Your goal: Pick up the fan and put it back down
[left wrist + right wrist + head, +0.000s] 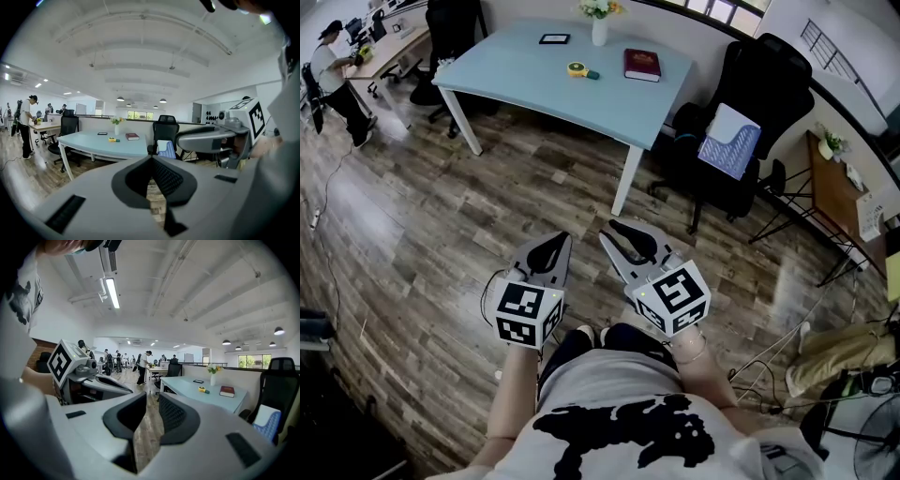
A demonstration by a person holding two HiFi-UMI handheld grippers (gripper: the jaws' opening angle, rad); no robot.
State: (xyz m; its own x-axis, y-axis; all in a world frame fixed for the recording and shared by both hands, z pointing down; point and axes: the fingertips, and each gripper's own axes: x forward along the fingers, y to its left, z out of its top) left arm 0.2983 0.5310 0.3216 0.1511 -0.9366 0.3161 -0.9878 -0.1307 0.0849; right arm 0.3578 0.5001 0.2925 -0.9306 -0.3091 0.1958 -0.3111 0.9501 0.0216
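The person stands on a wooden floor [441, 253] and holds both tools out at about waist height, side by side and close together, each pointing slightly downward towards a light-blue table [534, 75].

The left tool [562, 242] has its jaws brought together. In the left gripper view [151, 159] the black pads meet at the tips and nothing is between them. The right tool [609, 232] has its jaws a little apart. In the right gripper view [151, 399] a narrow strip of floor shows through the gap, and it holds nothing.

The fan [877, 441] is on the floor low to the person's right, well apart from both tools. Only part of its round wire grille shows, among loose cables.

On the table a dark red book [642, 64] lies near the right end. A yellow tape measure [577, 68] lies just beside it towards the middle. A white vase of flowers [599, 28] stands at the far edge, and a small black device [554, 38] lies flat near it. A black office chair [750, 103] carrying a blue-and-white cushion [730, 141] stands off the table's right end. Another person [333, 75] stands at a desk far to the left.
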